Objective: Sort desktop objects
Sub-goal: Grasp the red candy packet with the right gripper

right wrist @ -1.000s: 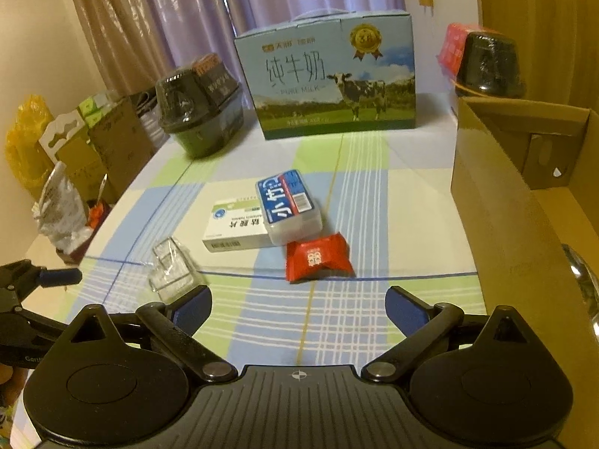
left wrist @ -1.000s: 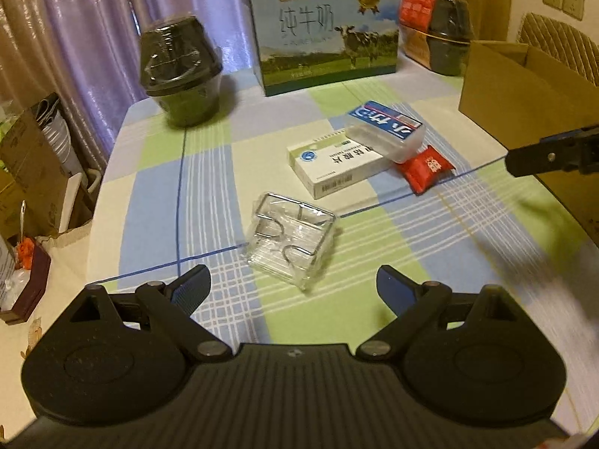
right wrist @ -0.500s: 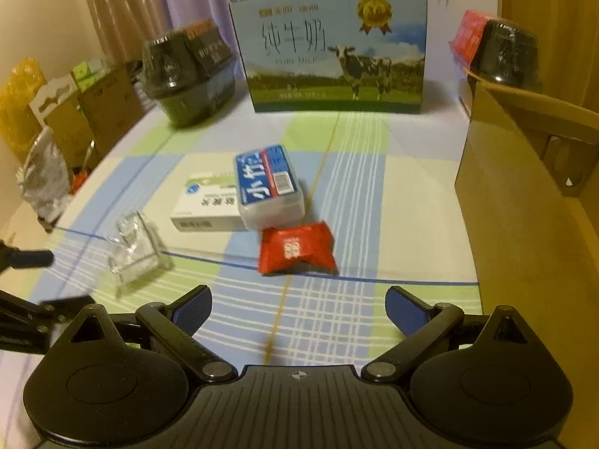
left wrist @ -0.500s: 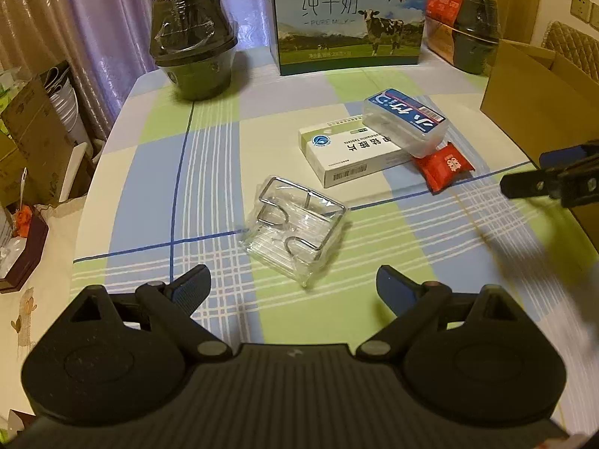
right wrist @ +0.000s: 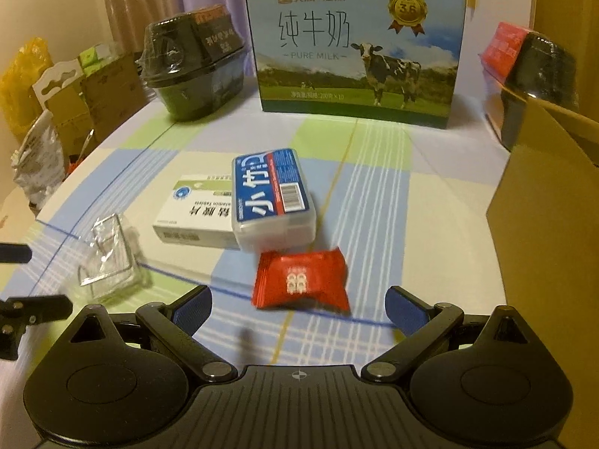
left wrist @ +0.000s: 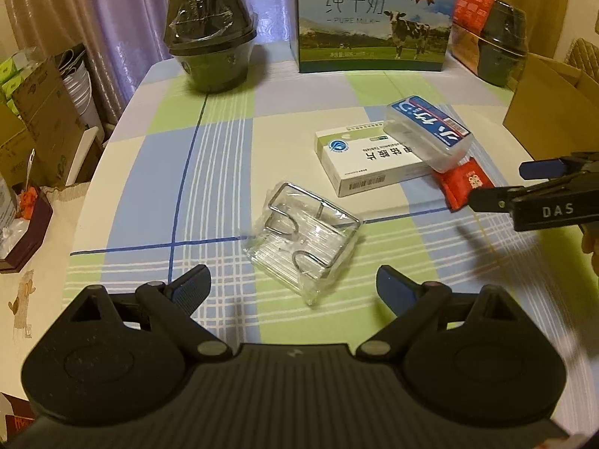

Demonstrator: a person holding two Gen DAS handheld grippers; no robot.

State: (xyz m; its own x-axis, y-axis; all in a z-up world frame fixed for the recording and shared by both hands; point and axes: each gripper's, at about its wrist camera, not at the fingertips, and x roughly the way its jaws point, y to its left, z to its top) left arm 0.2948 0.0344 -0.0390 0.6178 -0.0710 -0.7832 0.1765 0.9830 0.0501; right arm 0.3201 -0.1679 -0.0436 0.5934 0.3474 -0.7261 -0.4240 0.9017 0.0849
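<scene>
My left gripper (left wrist: 292, 286) wide over wire rack (left wrist: 305, 237); right gripper (right wrist: 297, 305) wide before red packet (right wrist: 301, 284). Next: descend, close.

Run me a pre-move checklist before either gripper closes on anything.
1. Left gripper open: ok, both pads apart, nothing between them.
2. Left gripper lined up with the clear packet: ok, packet lies just ahead between the fingers.
3. Right gripper open: ok, empty.
4. Right gripper lined up with the red candy packet: ok, it lies flat, just ahead.
5. Candy free of the plastic case: cannot tell, their edges look close.
6. Cardboard box open to receive: ok, flap up at right.
</scene>
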